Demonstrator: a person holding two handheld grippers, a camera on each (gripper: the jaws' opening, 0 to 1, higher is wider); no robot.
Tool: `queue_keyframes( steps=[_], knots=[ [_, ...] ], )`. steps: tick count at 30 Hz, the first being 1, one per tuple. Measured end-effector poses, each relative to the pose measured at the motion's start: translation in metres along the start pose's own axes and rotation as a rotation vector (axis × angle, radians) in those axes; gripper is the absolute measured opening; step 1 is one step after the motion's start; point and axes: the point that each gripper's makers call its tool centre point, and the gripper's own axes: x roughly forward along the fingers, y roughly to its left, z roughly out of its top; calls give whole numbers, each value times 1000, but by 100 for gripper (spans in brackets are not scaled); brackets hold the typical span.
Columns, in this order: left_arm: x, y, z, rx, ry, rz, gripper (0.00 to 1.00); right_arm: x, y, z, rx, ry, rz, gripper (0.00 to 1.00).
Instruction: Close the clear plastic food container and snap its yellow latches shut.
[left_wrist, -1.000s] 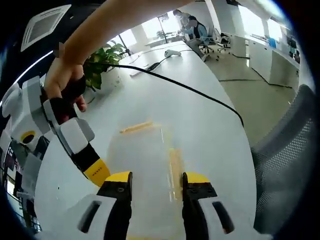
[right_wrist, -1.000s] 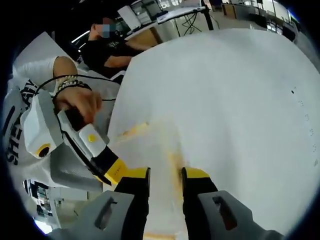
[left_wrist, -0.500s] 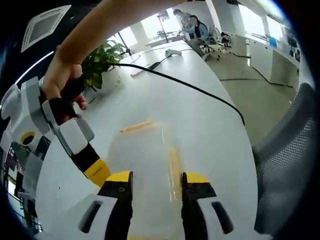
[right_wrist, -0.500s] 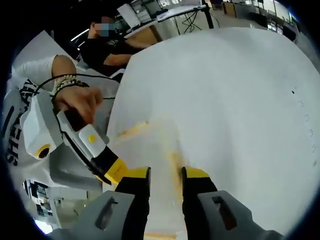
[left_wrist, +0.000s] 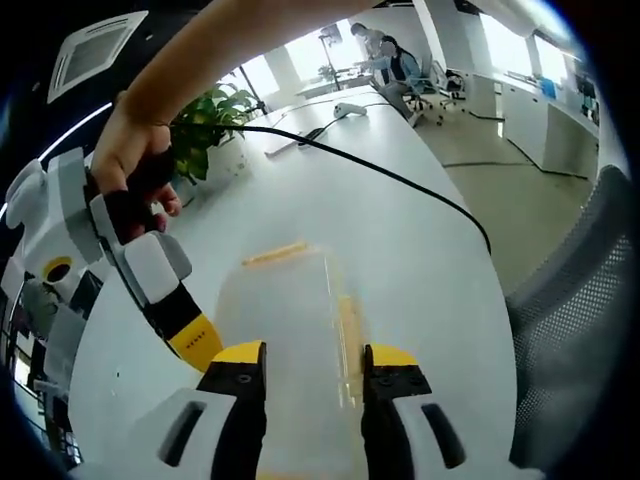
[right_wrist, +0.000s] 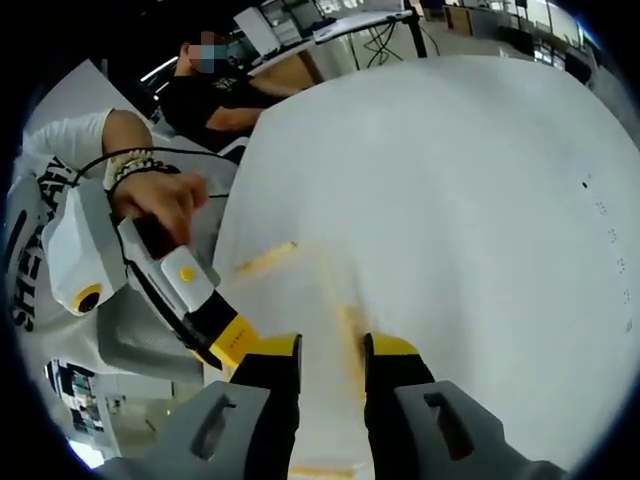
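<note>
The clear plastic container (left_wrist: 285, 310) lies flat on the white table (left_wrist: 400, 260), with one yellow latch (left_wrist: 275, 253) at its far end and another yellow latch (left_wrist: 348, 335) along its side. My left gripper (left_wrist: 315, 355) hovers over its near end, jaws about a hand's width apart and nothing clamped between them. My right gripper (left_wrist: 198, 340), held by a hand, reaches in beside it. In the right gripper view, the container (right_wrist: 300, 295) shows both latches (right_wrist: 265, 260) (right_wrist: 350, 335). The right gripper (right_wrist: 333, 348) stands open over it, with the left gripper (right_wrist: 225, 340) alongside.
A black cable (left_wrist: 400, 185) crosses the table beyond the container. A potted plant (left_wrist: 205, 120) stands at the far edge and a mesh chair (left_wrist: 570, 320) sits off the table's side. A seated person (right_wrist: 215, 95) is behind the table.
</note>
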Motion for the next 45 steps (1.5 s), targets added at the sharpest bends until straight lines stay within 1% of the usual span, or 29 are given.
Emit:
queue_keyframes(
  steps=[2, 8, 10, 11, 12, 14, 16, 18, 21, 25, 28, 30, 31, 32, 35, 40, 43, 45],
  knots=[
    [0, -1, 0, 10, -2, 2, 30, 0, -1, 0, 4, 0, 0, 20],
    [-1, -2, 1, 3, -11, 12, 28, 0, 0, 1, -3, 7, -4, 20],
    [0, -2, 1, -1, -10, 27, 26, 0, -2, 1, -5, 4, -15, 20],
    [-1, -1, 1, 35, -4, 52, 25, -1, -2, 0, 2, 6, -15, 20],
    [-1, -3, 1, 30, -6, 54, 24, -1, -1, 0, 2, 1, -13, 20],
    [-1, -3, 1, 22, -9, 43, 24, -1, -3, 0, 4, -5, -12, 20],
    [-1, -3, 1, 42, -7, 42, 25, 0, -2, 1, 6, -6, -11, 20],
    [-1, -3, 1, 38, 0, 38, 25, 0, -2, 1, 1, -3, -11, 20],
    [-1, -3, 1, 44, 0, 43, 25, 0, -3, 1, 5, 1, -7, 20],
    [-1, -2, 1, 40, -3, 41, 25, 0, -3, 1, 21, 10, 0, 20],
    [-1, -2, 1, 43, -1, 42, 25, 0, -3, 0, 52, 0, 15, 19],
    [0, -2, 1, 39, -3, 42, 25, 0, 0, -1, 46, -4, 22, 19],
    [0, -3, 2, 39, -7, 34, 25, -1, 1, -9, 76, 41, 22, 18],
    [0, -3, 1, 34, -4, 39, 25, -3, -3, -11, 75, 11, 28, 18],
    [0, -3, 1, 38, -6, 36, 25, -1, -2, -15, 72, -3, 37, 18],
    [1, -3, 1, 43, -3, 39, 25, 2, -1, -13, 68, -2, 36, 19],
    [1, -2, 1, 45, 1, 37, 26, 4, 1, -10, 43, 10, 24, 19],
    [0, -2, 1, 40, 3, 37, 26, 3, -2, -8, 46, 4, 18, 19]
  ],
)
